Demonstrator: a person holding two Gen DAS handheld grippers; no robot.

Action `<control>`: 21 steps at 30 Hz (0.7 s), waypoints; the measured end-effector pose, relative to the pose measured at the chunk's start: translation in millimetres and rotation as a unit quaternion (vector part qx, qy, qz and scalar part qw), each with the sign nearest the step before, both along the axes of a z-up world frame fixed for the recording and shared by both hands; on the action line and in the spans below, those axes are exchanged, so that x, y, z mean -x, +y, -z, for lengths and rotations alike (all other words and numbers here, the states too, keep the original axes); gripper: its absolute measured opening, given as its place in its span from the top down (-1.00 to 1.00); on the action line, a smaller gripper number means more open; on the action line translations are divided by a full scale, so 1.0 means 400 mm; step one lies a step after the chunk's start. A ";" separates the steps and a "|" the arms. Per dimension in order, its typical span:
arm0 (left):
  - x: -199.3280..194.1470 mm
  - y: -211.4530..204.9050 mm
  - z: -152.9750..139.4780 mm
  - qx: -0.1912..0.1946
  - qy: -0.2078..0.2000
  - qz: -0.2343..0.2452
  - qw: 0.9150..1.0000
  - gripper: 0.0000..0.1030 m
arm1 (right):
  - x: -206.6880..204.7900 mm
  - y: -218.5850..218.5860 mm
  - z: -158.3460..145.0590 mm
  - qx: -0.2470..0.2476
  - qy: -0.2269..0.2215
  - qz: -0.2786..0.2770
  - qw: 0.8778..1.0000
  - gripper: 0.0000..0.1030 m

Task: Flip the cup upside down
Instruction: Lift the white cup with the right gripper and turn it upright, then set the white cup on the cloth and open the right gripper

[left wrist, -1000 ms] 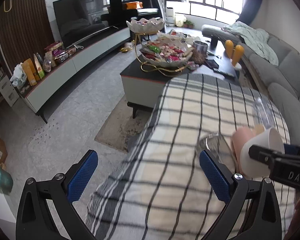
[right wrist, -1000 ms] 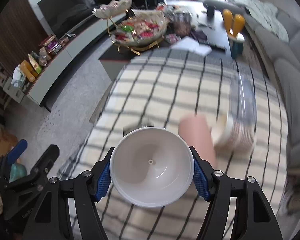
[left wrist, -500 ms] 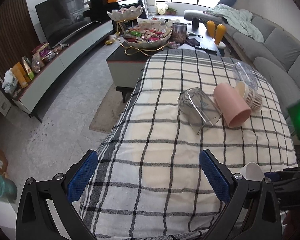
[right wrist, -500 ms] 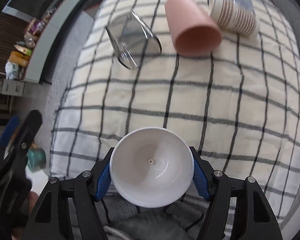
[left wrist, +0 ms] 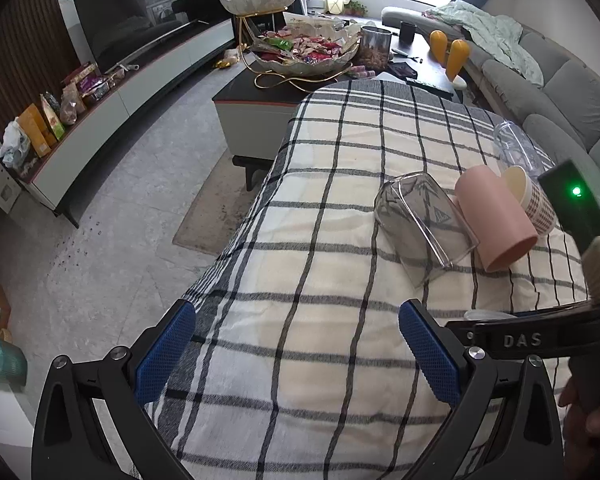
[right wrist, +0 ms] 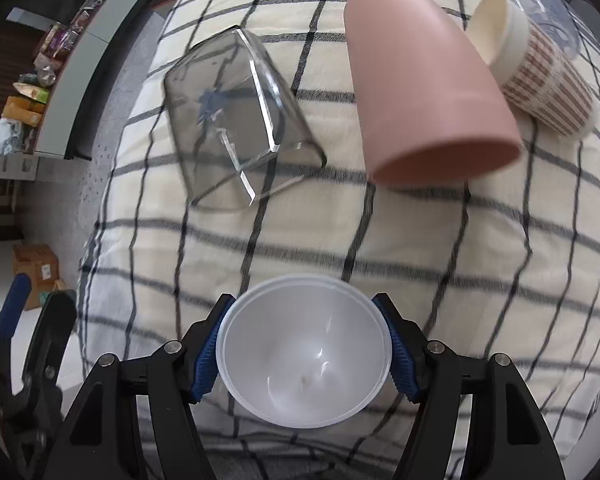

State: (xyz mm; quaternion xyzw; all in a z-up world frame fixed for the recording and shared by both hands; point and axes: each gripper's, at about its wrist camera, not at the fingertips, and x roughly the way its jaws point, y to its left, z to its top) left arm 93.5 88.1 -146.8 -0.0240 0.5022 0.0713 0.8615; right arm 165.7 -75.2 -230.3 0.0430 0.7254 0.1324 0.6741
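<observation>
The right gripper (right wrist: 304, 354) is clamping the white cup (right wrist: 303, 350) across its rim, one blue pad on each side. The cup's mouth is facing the right wrist camera, so its long axis is running along the fingers and its base is pointing toward the checked cloth (right wrist: 380, 240) on the bench. The coming flip is judged to turn on this axis: the wrist would have to rotate until the mouth points at the cloth. The left gripper (left wrist: 296, 354) is standing open and empty, just beside the right one, so the right arm is doing the work.

The right wrist view is showing the cup's interior and the grip. The left wrist view is showing only a sliver of the rim (left wrist: 485, 314) behind the right gripper's arm, but it is showing the cup sitting low over the cloth, near the bench's front edge.

The glass cup (right wrist: 236, 120), pink cup (right wrist: 424, 92) and patterned paper cup (right wrist: 540, 80) are lying on their sides, well apart from the grip.
</observation>
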 end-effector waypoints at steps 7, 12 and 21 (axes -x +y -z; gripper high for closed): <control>-0.013 -0.010 0.010 0.005 0.001 0.012 1.000 -1.00 | -0.007 -0.006 0.022 -0.013 0.003 0.005 1.000 -0.38; 0.003 -0.022 -0.006 0.007 -0.012 0.022 1.000 -1.00 | 0.011 -0.060 -0.019 -0.033 -0.027 0.022 0.999 -0.45; 0.082 -0.098 -0.060 0.029 -0.089 0.065 0.993 -1.00 | 0.133 -0.191 -0.206 -0.048 -0.190 0.083 0.977 -0.50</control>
